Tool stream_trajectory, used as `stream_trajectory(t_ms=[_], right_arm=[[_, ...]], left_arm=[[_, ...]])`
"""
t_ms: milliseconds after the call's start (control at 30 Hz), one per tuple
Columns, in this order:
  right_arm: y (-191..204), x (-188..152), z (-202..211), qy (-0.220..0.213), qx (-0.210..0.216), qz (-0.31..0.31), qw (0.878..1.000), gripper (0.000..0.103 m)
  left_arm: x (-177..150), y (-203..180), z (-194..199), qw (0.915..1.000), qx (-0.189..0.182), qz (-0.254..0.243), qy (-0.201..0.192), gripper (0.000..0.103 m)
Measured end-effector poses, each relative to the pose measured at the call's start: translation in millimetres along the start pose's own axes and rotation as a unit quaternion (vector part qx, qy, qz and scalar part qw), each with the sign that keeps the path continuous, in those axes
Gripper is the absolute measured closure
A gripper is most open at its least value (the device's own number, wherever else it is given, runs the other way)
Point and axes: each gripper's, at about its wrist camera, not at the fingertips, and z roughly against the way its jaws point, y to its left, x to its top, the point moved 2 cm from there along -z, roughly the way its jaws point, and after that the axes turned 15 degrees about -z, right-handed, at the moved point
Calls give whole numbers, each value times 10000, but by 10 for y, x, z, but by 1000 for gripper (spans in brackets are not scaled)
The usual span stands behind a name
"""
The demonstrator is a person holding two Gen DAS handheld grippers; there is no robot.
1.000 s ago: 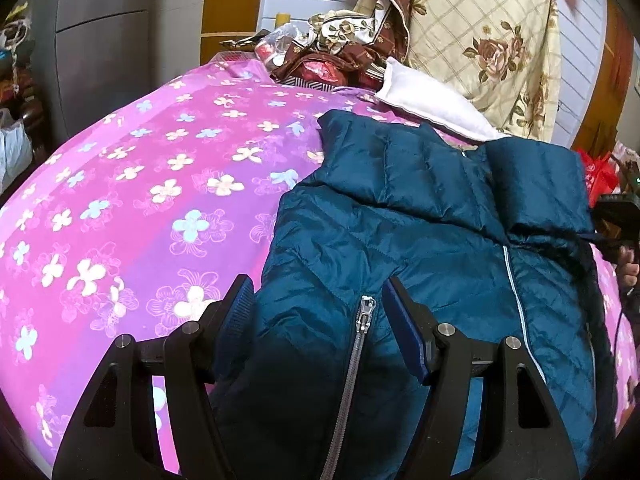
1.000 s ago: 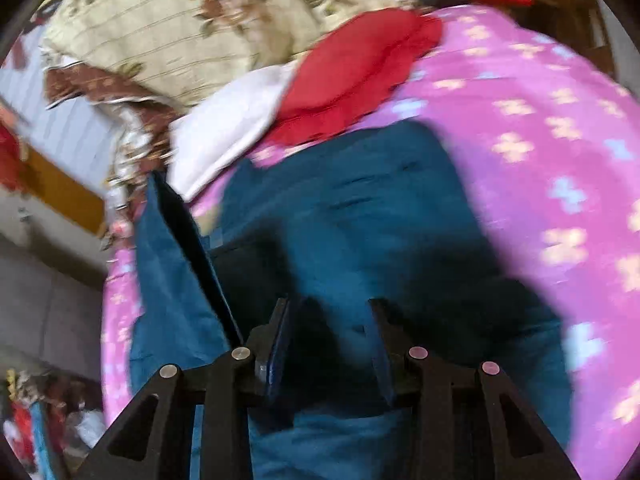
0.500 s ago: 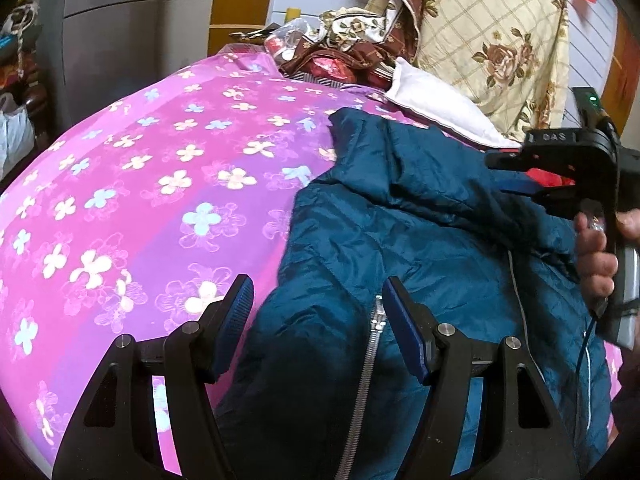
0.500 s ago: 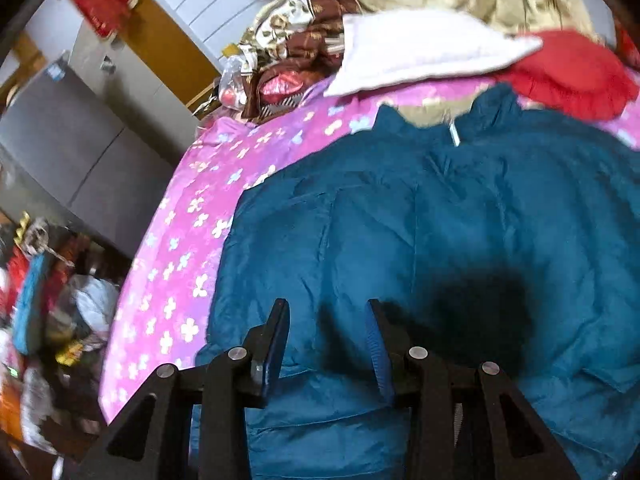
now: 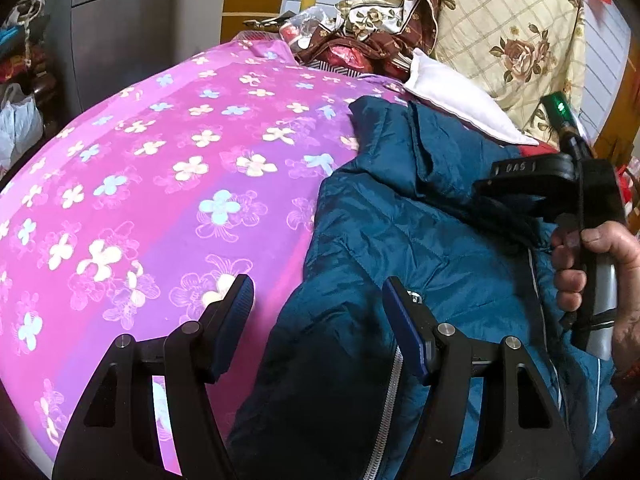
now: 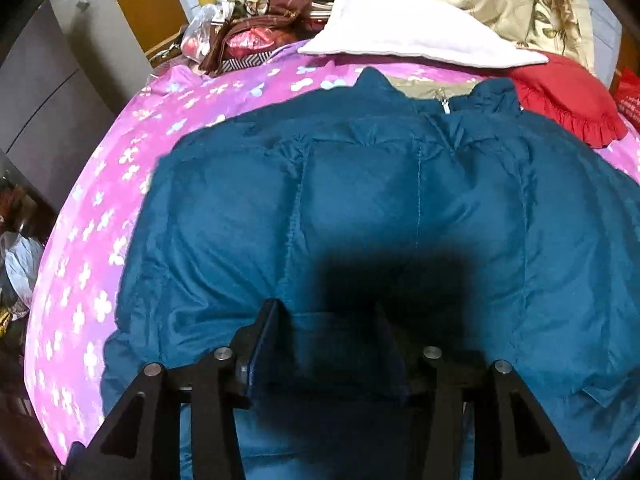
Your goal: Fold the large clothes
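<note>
Teal puffer jacket [image 6: 400, 220] lies on the pink floral bedspread [image 5: 160, 200], side folded in, more folds remaining; left gripper [image 5: 318, 312] gapes empty, right gripper [image 6: 326, 336] just opening, releasing it.

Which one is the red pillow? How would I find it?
Start at the big pink flowered bedspread and look to its head end, past the collar of the blue puffy jacket. The red pillow lies partly under the white pillow. It is the only cushion with a frilly ruffled edge.
</note>
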Motion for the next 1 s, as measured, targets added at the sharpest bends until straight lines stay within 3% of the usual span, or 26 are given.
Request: stream_trajectory(t_ms=[67, 167, 300, 367, 433, 600, 767, 1000], right_arm=[[47, -29, 133, -166, 279, -79, 9994, 56], [235, -95, 185, -249, 348, 143, 9990, 56], [531, -240, -53, 147, 190, 668, 9975, 56], [551, -278, -19, 67, 90, 740, 9972, 56], [463, -320, 145, 59, 276, 560, 9980, 56], [-33, -597, 782, -314, 210, 401, 9985, 56], [-933, -1015, 1499, -586, -159, -70, 9981, 56], [-2225, -1648, 2437, -1045, -1122, -746, 9853, 53]], left_arm=[[-1, 6, 8, 10000, -5, 32, -9, 36], [0, 6, 14, 10000, 20, 40, -19, 36], [-4, -14, 31, 10000, 56, -25, -46, 36], [4, -9, 48, 10000, 69, -33, -44, 36], [7, 10, 92, 9999, 56, 3, -91, 36], [-7, 59, 218, 9996, 179, -49, -217, 36], [-87, 167, 246, 9992, 339, 34, -221, 36], [-182, 253, 566, 9993, 183, -30, -322, 36]])
